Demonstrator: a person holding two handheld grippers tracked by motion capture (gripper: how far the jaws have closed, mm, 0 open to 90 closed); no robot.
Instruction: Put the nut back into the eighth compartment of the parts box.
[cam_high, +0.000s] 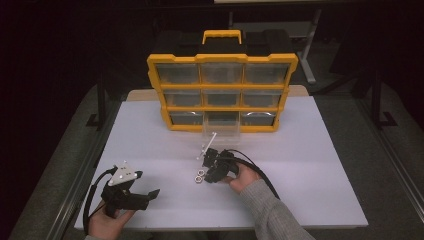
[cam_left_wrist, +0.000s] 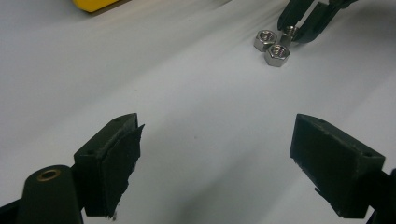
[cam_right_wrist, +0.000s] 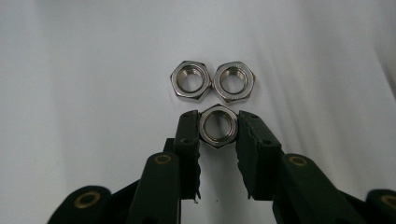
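Nearest the person, the left tongs (cam_high: 131, 196) hover low over the white tabletop (cam_high: 310, 165), spread wide with nothing between them, well short of the nuts and off to their left. Farther in, at the middle of the tabletop, three steel hex nuts lie flat. The right tongs (cam_right_wrist: 218, 128) are pinching the nearest nut (cam_right_wrist: 217, 126) by its opposite sides, while the other two nuts (cam_right_wrist: 213, 80) touch each other just beyond it. Beyond the nuts stands the yellow drawer organizer (cam_high: 222, 92), with a clear drawer (cam_high: 221, 126) of its bottom row pulled out toward them. The step in hand looks like the pickup of a single nut. The next move probably calls for a straight lift that leaves the neighbouring pair undisturbed, then a carry forward to the open drawer.
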